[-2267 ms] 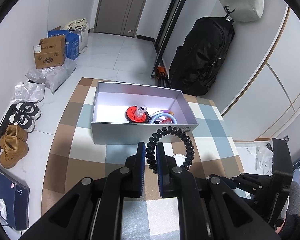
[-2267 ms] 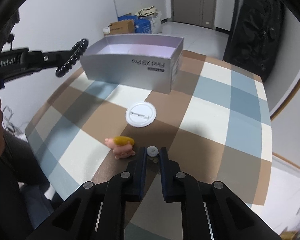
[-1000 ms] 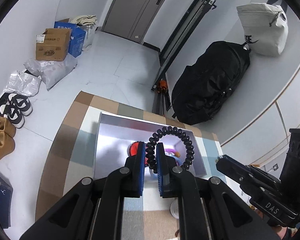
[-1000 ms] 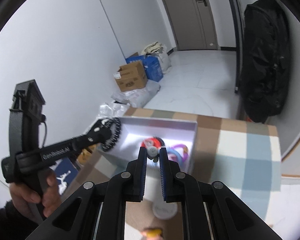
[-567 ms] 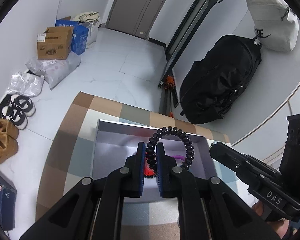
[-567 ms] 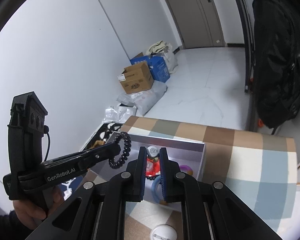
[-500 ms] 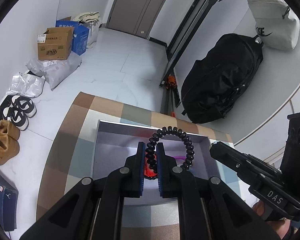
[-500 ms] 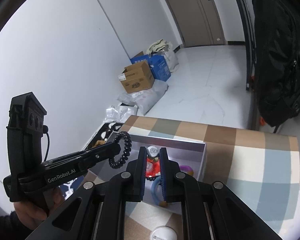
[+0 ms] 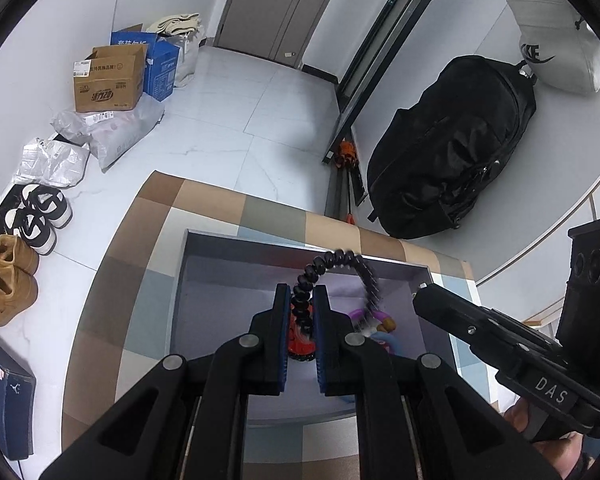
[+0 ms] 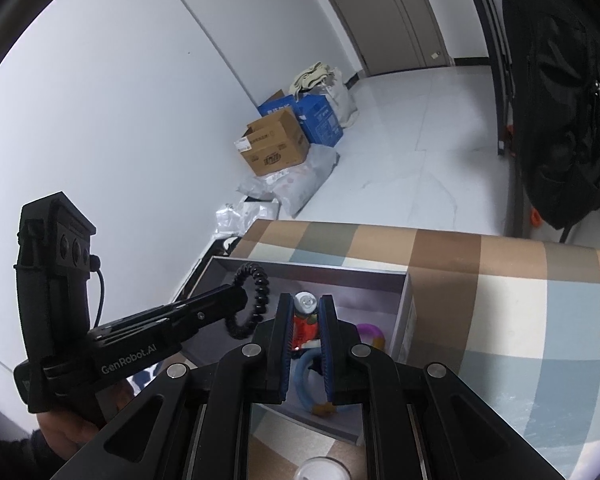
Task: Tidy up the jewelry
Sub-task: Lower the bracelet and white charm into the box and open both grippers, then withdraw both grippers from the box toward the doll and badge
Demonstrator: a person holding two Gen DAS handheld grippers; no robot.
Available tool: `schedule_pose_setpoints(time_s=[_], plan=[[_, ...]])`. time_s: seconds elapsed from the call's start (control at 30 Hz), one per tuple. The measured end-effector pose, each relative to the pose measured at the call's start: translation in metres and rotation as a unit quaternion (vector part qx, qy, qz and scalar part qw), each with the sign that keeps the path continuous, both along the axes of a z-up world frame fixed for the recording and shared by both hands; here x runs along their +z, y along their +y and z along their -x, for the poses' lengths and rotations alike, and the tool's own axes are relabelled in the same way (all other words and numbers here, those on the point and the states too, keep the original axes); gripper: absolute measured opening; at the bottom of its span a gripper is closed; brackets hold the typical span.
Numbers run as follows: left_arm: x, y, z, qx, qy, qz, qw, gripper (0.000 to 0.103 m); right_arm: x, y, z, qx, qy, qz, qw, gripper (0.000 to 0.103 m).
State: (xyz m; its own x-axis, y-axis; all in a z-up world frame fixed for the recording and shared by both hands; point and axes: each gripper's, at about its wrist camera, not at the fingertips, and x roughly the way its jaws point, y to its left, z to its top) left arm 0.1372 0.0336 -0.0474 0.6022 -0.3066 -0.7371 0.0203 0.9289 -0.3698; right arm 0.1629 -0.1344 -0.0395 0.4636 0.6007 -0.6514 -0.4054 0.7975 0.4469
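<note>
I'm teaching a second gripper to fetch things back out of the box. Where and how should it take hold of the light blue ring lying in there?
Grip the light blue ring on its bare left arc, from above, with one finger inside the loop and one outside. It seems to lie flat on the floor of the grey box, so only its thin tube offers a pinch. The red ornament crowds its far side.

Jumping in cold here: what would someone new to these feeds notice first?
First, the black bead bracelet pinched in the left tool, hanging over the open grey box on the checked tablecloth. Next, the right tool beside it, shut on a small clear round piece above the colourful trinkets already in the box. Behind, a big black bag leans on the wall.
</note>
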Motion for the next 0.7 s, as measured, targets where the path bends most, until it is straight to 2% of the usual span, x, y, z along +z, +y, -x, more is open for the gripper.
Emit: schedule_pose_setpoints(time_s=[0.1, 0.2, 0.23, 0.27, 0.3, 0.43, 0.5, 0.57, 0.7], plan=[[0.0, 0.003, 0.0, 0.003, -0.001, 0.016, 0.9999, 0.007, 0.001, -0.001, 0.0, -0.002, -0.004, -0.003, 1.0, 0.014], [0.0, 0.005, -0.001, 0.006, 0.009, 0.034, 0.9994, 0.022, 0.004, -0.006, 0.001, -0.005, -0.009, -0.014, 1.0, 0.019], [0.001, 0.006, -0.001, 0.008, 0.008, 0.039, 0.9992, 0.033, 0.006, -0.008, 0.003, -0.007, -0.011, -0.015, 1.0, 0.022], [0.002, 0.007, 0.0, 0.009, 0.007, 0.046, 0.9989, 0.043, 0.007, -0.011, 0.006, -0.011, -0.016, -0.016, 1.0, 0.032], [0.003, 0.008, 0.002, 0.01, 0.002, 0.051, 0.9987, 0.044, 0.009, -0.013, 0.008, -0.014, -0.021, -0.02, 0.999, 0.044], [0.008, 0.003, 0.006, 0.008, -0.003, 0.042, 0.9991, 0.051, 0.017, -0.021, 0.015, -0.023, -0.033, -0.032, 0.999, 0.057], [0.01, 0.001, 0.011, 0.01, -0.01, 0.036, 0.9993, 0.051, 0.019, -0.025, 0.019, -0.031, -0.037, -0.035, 0.998, 0.067], [0.011, 0.0, 0.013, 0.013, -0.009, 0.017, 0.9997, 0.059, 0.021, -0.027, 0.023, -0.035, -0.038, -0.034, 0.998, 0.074], [0.016, -0.002, 0.025, 0.018, -0.022, 0.005, 0.9996, 0.061, 0.023, -0.032, 0.033, -0.045, -0.046, -0.025, 0.998, 0.084]])
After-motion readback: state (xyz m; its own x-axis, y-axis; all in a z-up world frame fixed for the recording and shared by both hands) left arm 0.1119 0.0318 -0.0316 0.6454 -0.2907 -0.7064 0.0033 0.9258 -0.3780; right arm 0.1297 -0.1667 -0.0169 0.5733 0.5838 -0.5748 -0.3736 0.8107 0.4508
